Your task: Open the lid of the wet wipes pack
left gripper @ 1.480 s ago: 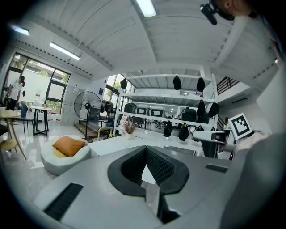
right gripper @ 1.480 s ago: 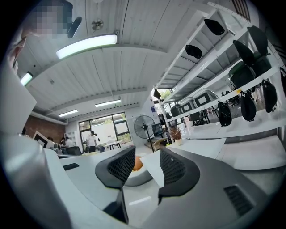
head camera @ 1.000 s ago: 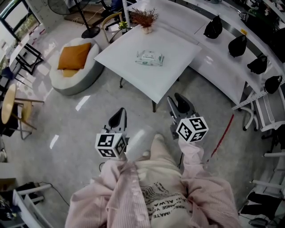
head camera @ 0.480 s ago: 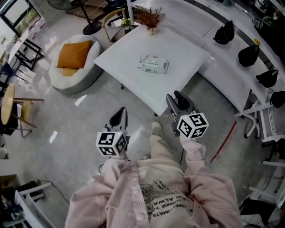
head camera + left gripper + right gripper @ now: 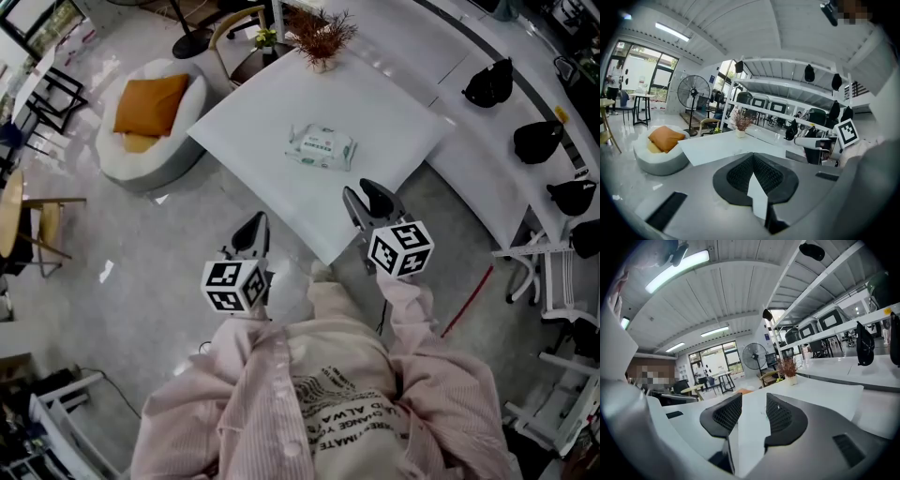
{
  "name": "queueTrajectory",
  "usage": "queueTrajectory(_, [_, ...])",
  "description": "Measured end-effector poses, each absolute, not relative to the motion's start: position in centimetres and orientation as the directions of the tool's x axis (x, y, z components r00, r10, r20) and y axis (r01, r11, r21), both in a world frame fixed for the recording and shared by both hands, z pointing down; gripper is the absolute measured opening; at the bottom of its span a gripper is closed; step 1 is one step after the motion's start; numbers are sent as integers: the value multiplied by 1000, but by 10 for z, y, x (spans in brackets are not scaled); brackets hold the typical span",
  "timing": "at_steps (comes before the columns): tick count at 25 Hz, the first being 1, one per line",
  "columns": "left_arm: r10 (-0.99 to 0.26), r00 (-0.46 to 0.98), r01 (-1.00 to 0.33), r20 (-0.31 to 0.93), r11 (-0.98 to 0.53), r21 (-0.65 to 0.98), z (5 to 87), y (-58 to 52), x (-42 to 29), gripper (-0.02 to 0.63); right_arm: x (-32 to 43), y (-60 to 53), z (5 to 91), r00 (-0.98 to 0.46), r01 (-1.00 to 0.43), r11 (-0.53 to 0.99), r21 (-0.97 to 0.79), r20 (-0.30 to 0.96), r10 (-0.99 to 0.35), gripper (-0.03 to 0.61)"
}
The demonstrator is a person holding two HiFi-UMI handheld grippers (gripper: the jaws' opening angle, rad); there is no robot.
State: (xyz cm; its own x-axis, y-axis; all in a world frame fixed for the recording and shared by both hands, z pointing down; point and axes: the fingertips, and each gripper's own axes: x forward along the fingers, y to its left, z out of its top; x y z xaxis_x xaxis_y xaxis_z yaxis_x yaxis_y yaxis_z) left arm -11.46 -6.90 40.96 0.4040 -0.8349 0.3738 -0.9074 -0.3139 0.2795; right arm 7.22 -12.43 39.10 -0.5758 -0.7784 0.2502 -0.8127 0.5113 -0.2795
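Approach step: left gripper (image 5: 250, 232) pinched together, right gripper (image 5: 367, 201) parted, empty; next we must reach the soft green-and-white wet wipes pack (image 5: 321, 147) on the white table (image 5: 394, 108).

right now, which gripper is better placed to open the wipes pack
Right, probably. The right gripper sits at the table edge, nearer the wipes pack, jaws apart. The left gripper hangs over the floor, jaws together.

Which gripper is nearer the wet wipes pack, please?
Right. The right gripper is at the table's near edge, short of the wet wipes pack; the left gripper is farther back, over the floor.
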Motion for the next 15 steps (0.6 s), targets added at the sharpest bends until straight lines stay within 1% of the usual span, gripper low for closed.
queueTrajectory(15, [-840, 335, -927, 427, -213, 309, 434, -155, -109, 0, 65, -219, 432, -662, -749, 605, -272, 336, -669, 146])
